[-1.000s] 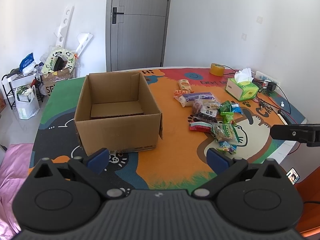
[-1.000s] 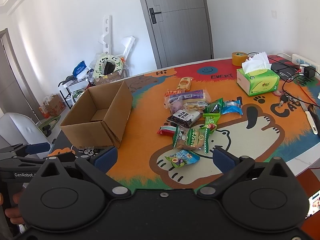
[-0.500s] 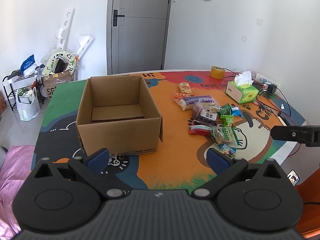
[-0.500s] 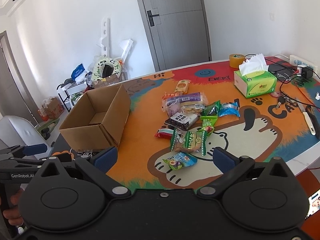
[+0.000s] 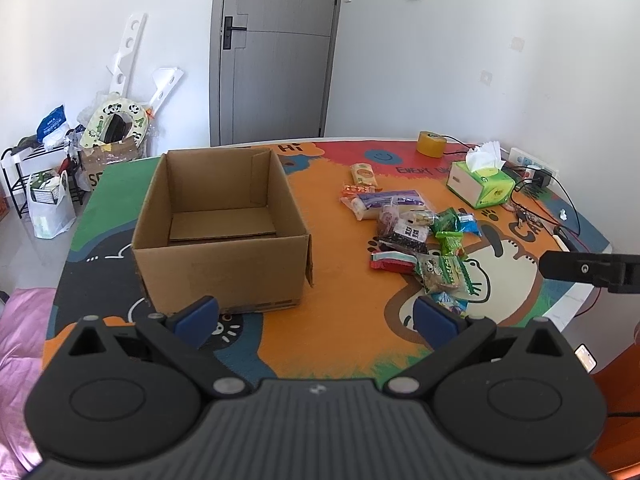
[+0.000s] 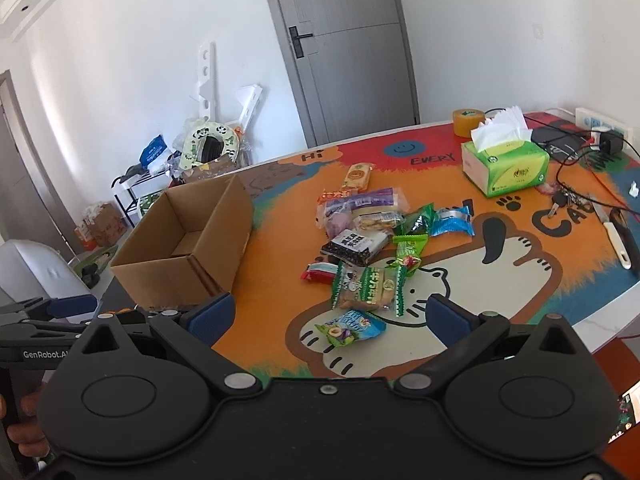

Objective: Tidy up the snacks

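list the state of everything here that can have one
box: open, upright, nothing inside
door: shut
tissue box: open, tissue sticking out
snacks: heaped on the mat, none boxed
left gripper: open, holding nothing
right gripper: open, holding nothing

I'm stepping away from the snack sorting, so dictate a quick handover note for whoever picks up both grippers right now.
Left gripper: open, empty, held above the near table edge in front of the cardboard box.
Right gripper: open, empty, just short of the snack pile.
Box: open, nothing visible inside.
Done: nothing packed yet.
Left: move every packet into the box; the blue-green packet lies nearest the right gripper.
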Demonstrator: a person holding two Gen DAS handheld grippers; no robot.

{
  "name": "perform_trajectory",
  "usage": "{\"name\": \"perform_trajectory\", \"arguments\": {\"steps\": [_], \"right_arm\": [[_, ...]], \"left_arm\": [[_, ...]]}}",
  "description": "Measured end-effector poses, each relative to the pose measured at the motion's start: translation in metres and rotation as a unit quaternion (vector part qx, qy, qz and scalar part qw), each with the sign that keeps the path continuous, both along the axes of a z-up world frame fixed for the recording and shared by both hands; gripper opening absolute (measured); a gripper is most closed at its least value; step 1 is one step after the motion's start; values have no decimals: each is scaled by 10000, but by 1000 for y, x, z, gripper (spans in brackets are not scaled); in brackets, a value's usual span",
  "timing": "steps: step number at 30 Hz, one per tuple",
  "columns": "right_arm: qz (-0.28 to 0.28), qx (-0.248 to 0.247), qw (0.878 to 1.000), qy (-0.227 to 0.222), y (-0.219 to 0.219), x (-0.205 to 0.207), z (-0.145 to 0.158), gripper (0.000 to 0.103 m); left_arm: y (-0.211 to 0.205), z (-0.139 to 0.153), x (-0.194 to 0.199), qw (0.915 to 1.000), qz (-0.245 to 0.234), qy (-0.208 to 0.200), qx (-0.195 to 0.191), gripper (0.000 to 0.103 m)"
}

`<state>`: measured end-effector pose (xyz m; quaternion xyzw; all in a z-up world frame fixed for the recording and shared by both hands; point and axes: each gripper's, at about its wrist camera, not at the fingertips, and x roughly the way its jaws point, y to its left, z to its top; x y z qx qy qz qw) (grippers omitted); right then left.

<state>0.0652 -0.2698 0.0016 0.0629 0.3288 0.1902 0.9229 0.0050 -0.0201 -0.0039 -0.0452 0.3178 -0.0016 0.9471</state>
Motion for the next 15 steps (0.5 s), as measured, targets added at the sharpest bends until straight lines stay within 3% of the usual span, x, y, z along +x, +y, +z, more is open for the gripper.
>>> {"name": "perform_trajectory", "arguments": {"steps": [15], "right_arm": [[-249, 44, 9997, 39, -23, 25, -32, 101]], "left_arm": [[-33, -25, 38, 9995, -292, 18, -104, 102]]}}
